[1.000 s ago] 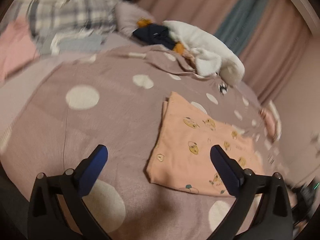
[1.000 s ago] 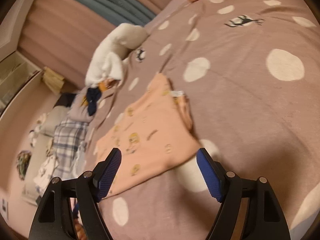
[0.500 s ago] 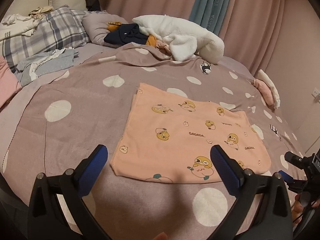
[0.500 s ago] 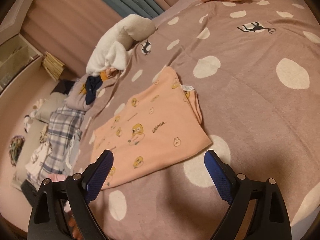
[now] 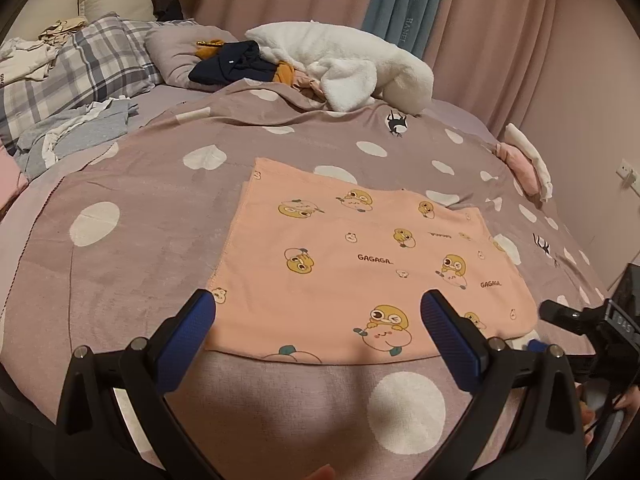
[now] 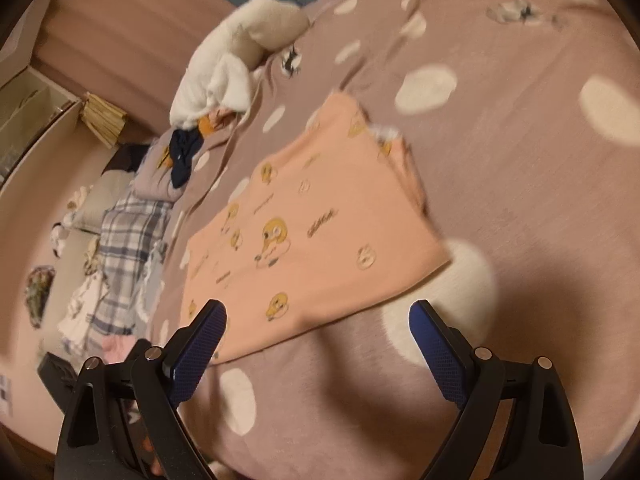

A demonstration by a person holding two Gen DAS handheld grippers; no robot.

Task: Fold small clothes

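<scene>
Peach cloth [image 5: 360,256] with yellow cartoon prints, lying flat and folded on a mauve bedspread [image 5: 132,240] dotted with white. Left gripper [image 5: 318,312] wide open, holding nothing, poised at the cloth's near edge. Right gripper [image 6: 318,322] likewise spread open and empty, near the cloth's corner. Behind, by the pink curtains [image 5: 472,16]: white fleece [image 5: 352,64], plaid pillow [image 5: 80,68], grey garment [image 5: 76,136].

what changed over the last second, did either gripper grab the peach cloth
No grab. The left gripper swung round to face the peach cloth squarely and closed in on its near edge; the right gripper crept nearer too. Both stayed open and empty. The cloth stayed flat on the spotted blanket.
</scene>
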